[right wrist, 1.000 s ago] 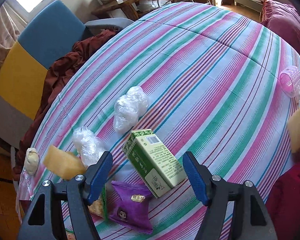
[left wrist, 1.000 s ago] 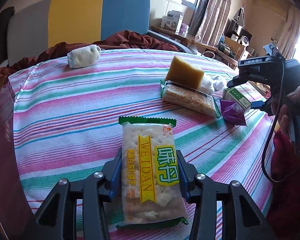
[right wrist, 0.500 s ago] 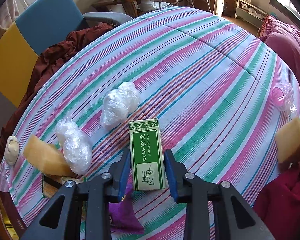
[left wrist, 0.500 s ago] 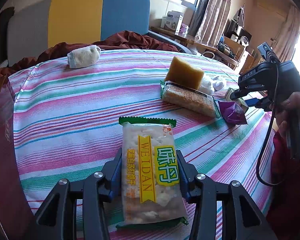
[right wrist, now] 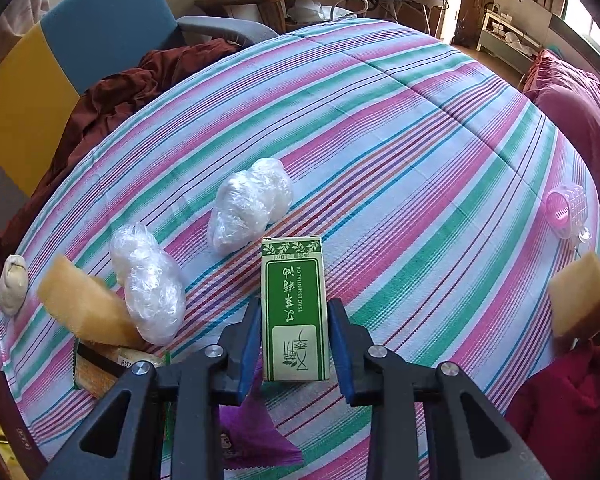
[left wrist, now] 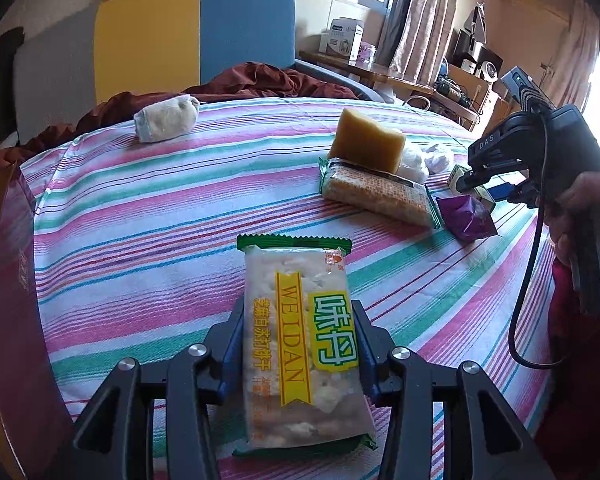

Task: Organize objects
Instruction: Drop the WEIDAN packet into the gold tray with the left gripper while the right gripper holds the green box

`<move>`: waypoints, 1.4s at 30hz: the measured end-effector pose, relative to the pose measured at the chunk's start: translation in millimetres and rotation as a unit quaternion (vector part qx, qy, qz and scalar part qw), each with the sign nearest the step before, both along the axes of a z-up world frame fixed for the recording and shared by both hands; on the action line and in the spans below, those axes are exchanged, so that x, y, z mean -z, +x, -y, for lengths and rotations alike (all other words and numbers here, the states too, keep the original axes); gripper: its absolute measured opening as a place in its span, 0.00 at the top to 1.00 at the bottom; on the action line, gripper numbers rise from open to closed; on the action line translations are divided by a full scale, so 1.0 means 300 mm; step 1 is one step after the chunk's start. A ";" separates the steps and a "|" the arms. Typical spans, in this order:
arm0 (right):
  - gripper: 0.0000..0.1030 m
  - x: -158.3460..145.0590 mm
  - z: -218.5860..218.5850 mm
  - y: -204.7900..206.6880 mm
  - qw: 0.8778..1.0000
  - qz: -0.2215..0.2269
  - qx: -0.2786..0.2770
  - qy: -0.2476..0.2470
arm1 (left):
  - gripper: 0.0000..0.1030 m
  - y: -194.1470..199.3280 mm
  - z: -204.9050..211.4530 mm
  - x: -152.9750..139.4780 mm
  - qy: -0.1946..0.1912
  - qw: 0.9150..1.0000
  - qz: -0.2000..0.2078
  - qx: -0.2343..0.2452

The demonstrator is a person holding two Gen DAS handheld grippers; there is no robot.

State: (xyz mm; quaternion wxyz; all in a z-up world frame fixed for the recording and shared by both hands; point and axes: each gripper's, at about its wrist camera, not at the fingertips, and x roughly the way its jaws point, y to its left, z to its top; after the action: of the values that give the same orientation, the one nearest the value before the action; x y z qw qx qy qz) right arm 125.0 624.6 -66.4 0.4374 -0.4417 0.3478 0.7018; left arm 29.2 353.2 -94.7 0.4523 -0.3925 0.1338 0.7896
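Left wrist: left gripper (left wrist: 298, 344) pinches cracker packet (left wrist: 300, 344); right gripper (right wrist: 294, 344) clamps green box (right wrist: 294, 312).

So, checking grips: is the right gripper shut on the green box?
Shut on it: the right gripper has both blue pads against the sides of the green box.

Ahead of the green box (right wrist: 294, 312), striped surface (right wrist: 400, 152) lies open to the far edge. Two plastic-wrapped bundles (right wrist: 252, 204) and a sponge (right wrist: 86, 304) crowd the left.

Right tool (right wrist: 294, 344) clamps a green essential-oil box (right wrist: 294, 312) above the striped tablecloth (right wrist: 400, 168).
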 end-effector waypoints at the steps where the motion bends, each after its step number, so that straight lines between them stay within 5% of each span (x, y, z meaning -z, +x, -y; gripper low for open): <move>1: 0.70 0.001 -0.001 -0.009 1.000 -0.001 -0.001 -0.001 | 0.54 0.004 0.004 -0.004 -0.004 1.000 -0.001 -0.002; 11: 0.70 -0.006 -0.002 -0.003 1.000 -0.017 -0.009 -0.012 | 0.54 0.001 0.211 -0.242 0.022 0.999 -0.019 -0.027; 17: 0.70 -0.010 0.010 0.008 1.000 -0.018 -0.009 -0.012 | 0.54 -0.275 0.484 -0.342 -0.009 0.992 -0.013 -0.122; 21: 0.70 -0.009 0.016 0.003 1.000 -0.016 -0.015 -0.012 | 0.54 -0.515 0.692 -0.327 -0.031 0.978 0.025 -0.204; 25: 0.70 -0.007 0.022 -0.006 1.000 -0.012 -0.022 -0.010 | 0.54 -0.705 0.858 -0.235 -0.018 0.946 0.126 -0.298; 31: 0.70 -0.003 0.013 -0.017 1.000 -0.011 -0.025 -0.010 | 0.54 -0.862 0.957 -0.152 -0.018 0.911 0.168 -0.375; 37: 0.70 -0.006 0.016 -0.029 0.999 -0.006 -0.034 -0.008 | 0.54 -0.948 0.955 -0.095 -0.005 0.891 0.220 -0.397; 42: 0.70 -0.007 0.016 -0.032 0.999 -0.006 -0.038 -0.008 | 0.54 -0.972 0.925 -0.061 -0.036 0.890 0.213 -0.403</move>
State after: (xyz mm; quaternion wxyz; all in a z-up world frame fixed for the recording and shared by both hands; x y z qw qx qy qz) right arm 115.3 619.8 -64.4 0.4045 -0.4545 0.3390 0.7176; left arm -262.5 75.8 -76.3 0.0987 -0.5870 -0.1072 0.7964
